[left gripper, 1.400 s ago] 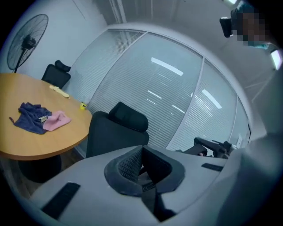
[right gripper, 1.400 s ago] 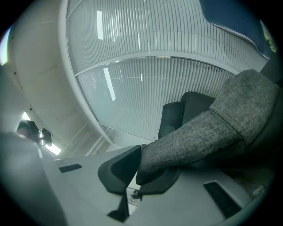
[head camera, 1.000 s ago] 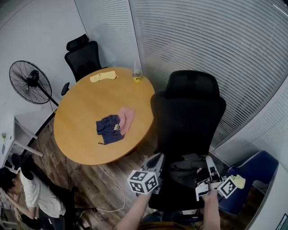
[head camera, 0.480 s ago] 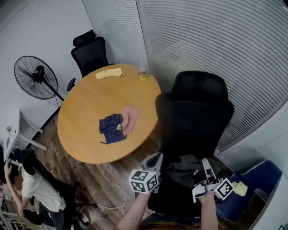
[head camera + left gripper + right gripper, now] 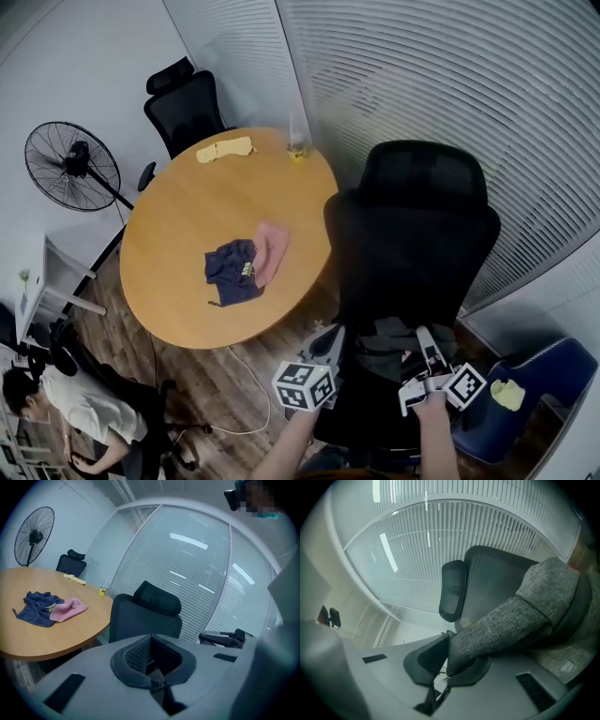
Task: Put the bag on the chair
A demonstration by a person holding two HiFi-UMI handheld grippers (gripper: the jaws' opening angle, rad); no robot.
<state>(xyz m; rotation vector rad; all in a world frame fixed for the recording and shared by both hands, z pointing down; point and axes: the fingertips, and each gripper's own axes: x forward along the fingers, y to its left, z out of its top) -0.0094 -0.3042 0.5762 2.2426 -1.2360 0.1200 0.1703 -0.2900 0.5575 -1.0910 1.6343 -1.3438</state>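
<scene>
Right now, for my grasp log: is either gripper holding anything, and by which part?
The right gripper is shut on the grey bag, clamping a strap-like flap of its fabric. The left gripper, jaws together, holds nothing.

Two black office chairs, one blue chair near right, one round surface, three cloths, one fan, one grey bag, two hand-held grippers

Rough grey woven-cloth bag; smooth matt wooden table.

Likely an office: round table, desk chair, blinds.
</scene>
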